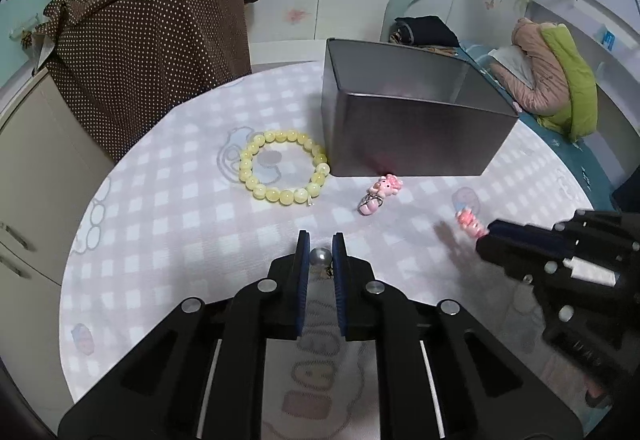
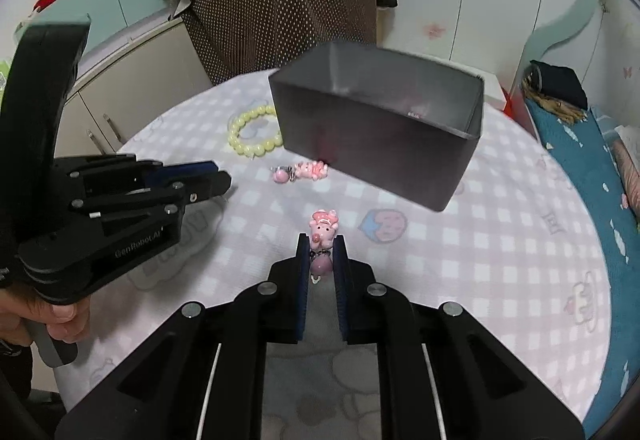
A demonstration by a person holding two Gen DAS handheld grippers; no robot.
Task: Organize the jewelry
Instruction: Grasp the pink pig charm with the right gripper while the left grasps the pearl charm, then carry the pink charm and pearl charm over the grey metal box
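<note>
Left wrist | left tongs [image 1: 322, 246] clamp grey bead [image 1: 320, 256] | right tongs [image 2: 322, 246] clamp pink charm [image 2: 323, 230] | tin [image 1: 400, 128] well ahead

Both wrist views look steeply down, close over the table [image 1: 160, 200], sharing the box [image 1: 400, 136].

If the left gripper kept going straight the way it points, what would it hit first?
Probably the checked pink-and-white tablecloth just ahead, since the left gripper, shut on a grey pearl-like bead, tilts downward. Further along that line lies the small pink pig charm.
</note>
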